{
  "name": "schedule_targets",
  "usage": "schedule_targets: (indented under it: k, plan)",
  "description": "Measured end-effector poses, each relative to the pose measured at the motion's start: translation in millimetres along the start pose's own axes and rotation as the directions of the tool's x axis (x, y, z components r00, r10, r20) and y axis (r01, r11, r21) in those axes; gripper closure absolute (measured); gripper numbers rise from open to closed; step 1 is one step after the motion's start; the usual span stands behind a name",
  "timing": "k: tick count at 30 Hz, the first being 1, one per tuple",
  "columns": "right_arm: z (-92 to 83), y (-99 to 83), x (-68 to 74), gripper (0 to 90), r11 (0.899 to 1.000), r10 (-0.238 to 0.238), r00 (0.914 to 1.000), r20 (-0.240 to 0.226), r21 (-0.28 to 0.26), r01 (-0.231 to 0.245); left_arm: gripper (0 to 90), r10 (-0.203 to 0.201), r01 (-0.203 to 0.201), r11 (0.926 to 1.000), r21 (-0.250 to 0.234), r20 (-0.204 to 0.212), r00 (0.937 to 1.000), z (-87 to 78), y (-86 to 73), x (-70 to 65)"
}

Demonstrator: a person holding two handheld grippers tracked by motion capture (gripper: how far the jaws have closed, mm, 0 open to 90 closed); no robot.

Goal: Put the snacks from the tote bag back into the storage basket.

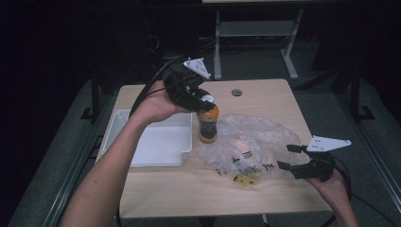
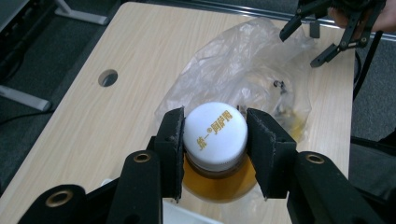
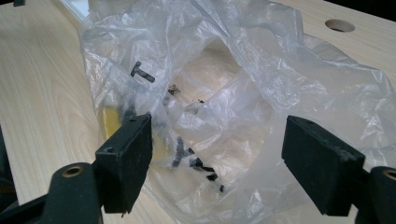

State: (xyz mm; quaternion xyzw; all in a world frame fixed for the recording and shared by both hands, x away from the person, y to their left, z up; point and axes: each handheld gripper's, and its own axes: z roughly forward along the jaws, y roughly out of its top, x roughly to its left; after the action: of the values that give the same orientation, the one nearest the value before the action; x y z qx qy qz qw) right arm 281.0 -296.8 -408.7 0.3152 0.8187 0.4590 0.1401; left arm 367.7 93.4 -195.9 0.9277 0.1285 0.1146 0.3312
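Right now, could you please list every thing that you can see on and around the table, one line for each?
round bottle of amber liquid with a white screw cap: one, amber and white, upright on the table between tray and bag, cap clamped from above.
crumpled clear plastic bag with black print: one, transparent, right of the bottle, mouth open.
shallow rectangular white tray: one, white, at the table's left side.
light wooden table: one, pale wood, round cable hole near its far edge.
grey metal frame: one, grey, on the floor behind the table.
left gripper: one, black, jaws shut on the cap.
right gripper: one, black, jaws open at the bag's right edge.
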Motion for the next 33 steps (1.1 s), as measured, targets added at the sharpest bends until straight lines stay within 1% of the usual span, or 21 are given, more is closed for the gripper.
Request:
schedule_targets:
  k: [6,7,9,12,15,17,18,19,22,26,30,31,33]
  plan:
    - [-0.5,-0.4,0.2,23.7,1.000,0.003,1.0000,0.006,-0.002,-0.002,59.0,-0.024,0.024,0.9997,-0.001,-0.027,0.9993,-10.6,-14.0,4.8]
    - [-0.5,-0.4,0.2,23.7,1.000,0.003,1.0000,0.006,-0.002,-0.002,59.0,-0.024,0.024,0.9997,-0.001,-0.027,0.9993,-10.6,-14.0,4.8]
    - [-0.2,-0.1,0.0,23.7,1.000,0.002,1.0000,0.006,-0.003,-0.002,59.1,-0.033,0.034,0.9994,0.009,-0.039,0.9987,-15.3,-21.1,7.3]
    - [0.1,0.0,-0.1,23.7,1.000,0.002,1.0000,0.007,-0.002,-0.002,59.1,-0.035,0.036,0.9992,0.019,-0.048,0.9982,-19.2,-27.3,8.6]
    - [0.1,-0.3,-0.4,23.7,1.000,0.003,1.0000,0.009,-0.002,-0.003,59.1,-0.046,0.047,0.9987,0.018,-0.047,0.9978,-22.5,-34.4,10.5]
    - [0.3,-0.6,-0.6,23.7,1.000,0.005,0.9999,0.010,-0.002,-0.005,59.1,-0.058,0.058,0.9982,0.014,-0.055,0.9968,-24.3,-38.9,11.2]
    - [0.3,-0.6,-0.6,23.7,1.000,0.005,0.9999,0.010,-0.002,-0.005,59.1,-0.058,0.058,0.9982,0.014,-0.055,0.9968,-24.3,-38.9,11.2]
    - [0.7,-0.5,-0.6,23.7,1.000,0.002,0.9999,0.011,-0.002,-0.002,59.1,-0.057,0.059,0.9981,0.017,-0.061,0.9965,-25.9,-42.8,12.0]
    - [1.1,-0.2,-0.6,23.7,1.000,0.001,0.9999,0.012,-0.001,-0.001,59.0,-0.062,0.064,0.9977,0.024,-0.061,0.9962,-27.2,-46.3,12.7]
    - [1.5,0.5,-0.2,23.6,1.000,0.000,0.9999,0.013,-0.003,0.000,59.1,-0.065,0.068,0.9972,0.031,-0.072,0.9952,-28.9,-54.2,14.4]
    - [1.4,0.1,-0.5,23.7,1.000,0.002,0.9999,0.014,0.000,-0.002,59.1,-0.069,0.072,0.9965,0.042,-0.080,0.9944,-28.4,-58.7,15.4]
    - [1.3,0.0,-0.5,23.7,1.000,0.003,0.9999,0.012,-0.002,-0.002,59.0,-0.075,0.079,0.9958,0.047,-0.087,0.9934,-27.0,-61.6,16.3]
    - [0.6,0.4,-0.3,23.7,1.000,0.002,1.0000,0.008,-0.008,-0.002,59.0,-0.078,0.083,0.9957,0.043,-0.091,0.9927,-25.9,-64.6,17.2]
